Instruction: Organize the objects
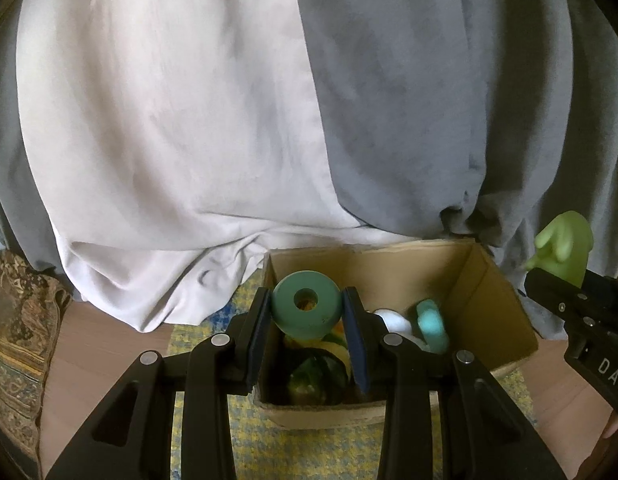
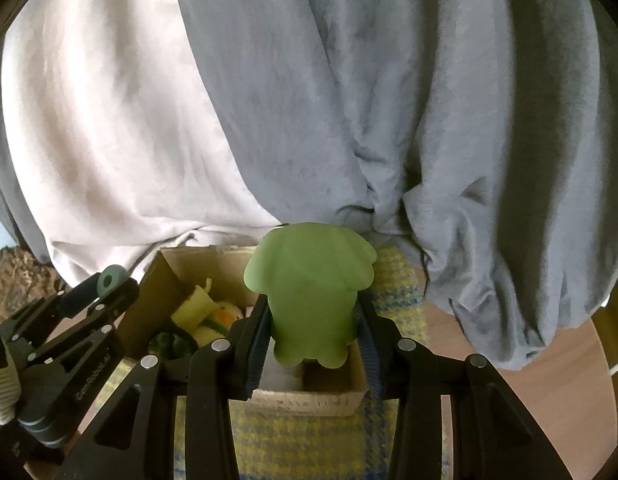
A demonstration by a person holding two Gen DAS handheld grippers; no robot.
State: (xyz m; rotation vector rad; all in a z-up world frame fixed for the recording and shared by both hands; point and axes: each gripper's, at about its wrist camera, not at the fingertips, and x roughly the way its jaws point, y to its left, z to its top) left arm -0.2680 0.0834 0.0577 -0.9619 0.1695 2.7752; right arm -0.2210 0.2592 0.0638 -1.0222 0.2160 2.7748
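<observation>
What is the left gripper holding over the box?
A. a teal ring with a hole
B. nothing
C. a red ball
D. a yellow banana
A: the left gripper is clamped on a teal ring with a hole through its middle, above the cardboard box.

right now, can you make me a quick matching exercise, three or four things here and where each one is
Things:
1. teal ring
2. green figure
3. cardboard box
4. light blue toy

Places:
a. on the yellow checked mat
b. gripped in the right tool
c. lying inside the box
d. gripped in the left tool

Pairs: 1-d, 2-b, 3-a, 4-c
</observation>
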